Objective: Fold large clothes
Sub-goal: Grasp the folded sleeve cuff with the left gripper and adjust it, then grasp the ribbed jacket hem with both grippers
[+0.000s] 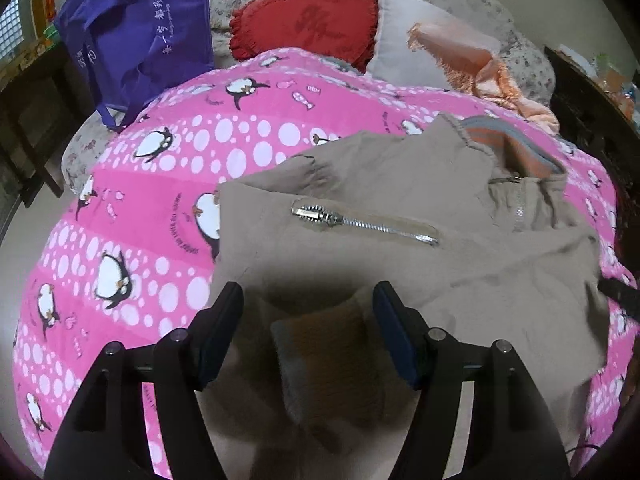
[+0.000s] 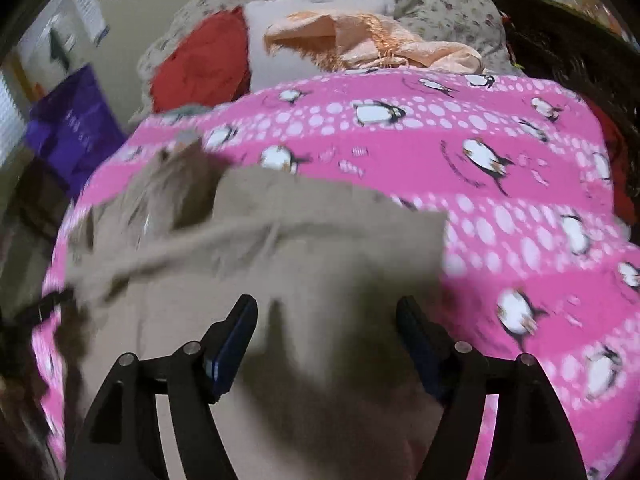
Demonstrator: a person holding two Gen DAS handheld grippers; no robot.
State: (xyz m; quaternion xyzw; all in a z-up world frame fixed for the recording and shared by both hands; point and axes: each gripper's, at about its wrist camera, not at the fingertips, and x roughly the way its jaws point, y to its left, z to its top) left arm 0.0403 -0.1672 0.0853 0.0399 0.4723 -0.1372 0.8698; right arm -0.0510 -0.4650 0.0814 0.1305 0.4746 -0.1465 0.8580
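A tan jacket point(image 1: 400, 184) lies spread on a pink penguin blanket point(image 1: 140, 200). It shows a silver zipper point(image 1: 360, 224) and an orange-and-grey collar lining point(image 1: 520, 148). My left gripper point(image 1: 309, 296) hovers over the jacket's near part with its jaws apart. A ribbed cuff point(image 1: 320, 344) lies in the gap, and the pads do not press it. In the blurred right wrist view, my right gripper point(image 2: 327, 306) stands open above the tan jacket point(image 2: 300, 220), whose right edge ends on the blanket point(image 2: 480, 168).
A purple bag point(image 1: 136, 36) hangs at the far left. At the head of the bed lie a red cushion point(image 1: 308, 20), a white pillow point(image 1: 404, 40) and a peach cloth point(image 1: 472, 64). Dark wooden furniture point(image 1: 592, 112) flanks the right. A black strap point(image 1: 620, 292) pokes out beside the jacket.
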